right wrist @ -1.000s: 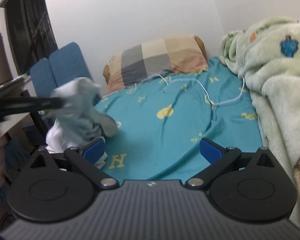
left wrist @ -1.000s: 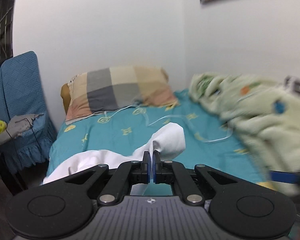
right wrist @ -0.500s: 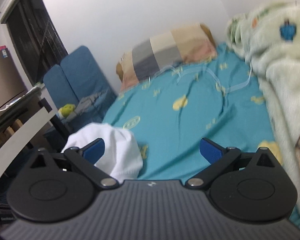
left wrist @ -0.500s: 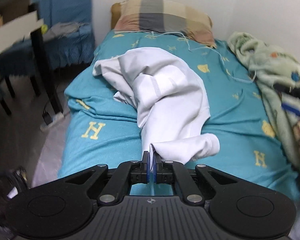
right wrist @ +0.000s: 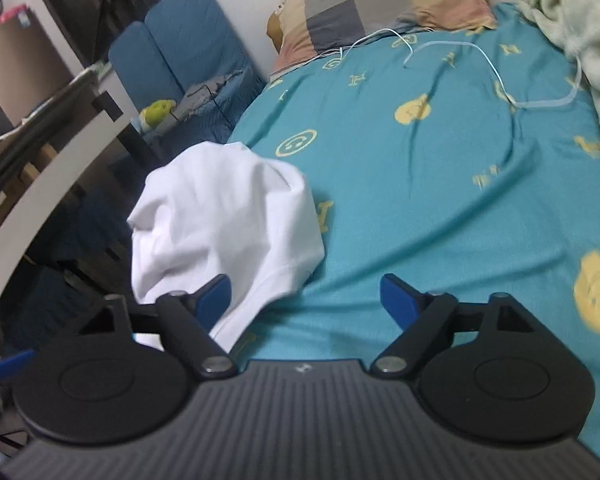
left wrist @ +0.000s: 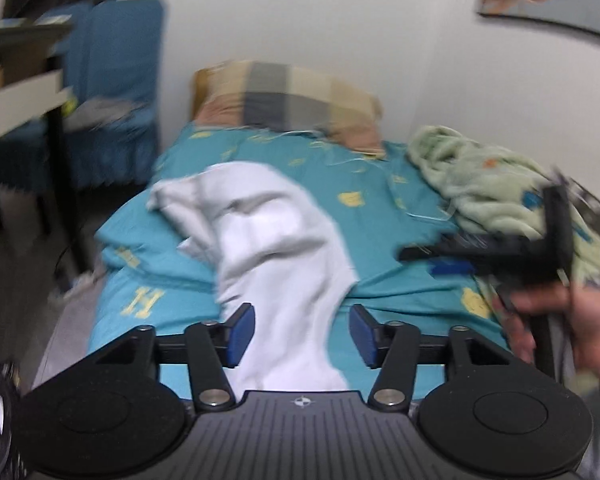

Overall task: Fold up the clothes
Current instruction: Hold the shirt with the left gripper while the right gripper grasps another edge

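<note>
Lying crumpled on the teal bedsheet (right wrist: 460, 200), white garment (left wrist: 284, 240).

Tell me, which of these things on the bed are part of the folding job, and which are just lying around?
Part of the job: white garment, left gripper, right gripper.

Just lying about: checked pillow, green blanket, white cable, blue chair.

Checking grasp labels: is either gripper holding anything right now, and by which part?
Nothing held. Left gripper has just been opening; the white garment lies between its pads, unpinched. Right gripper is open, closing slightly, over the bed sheet.
</note>
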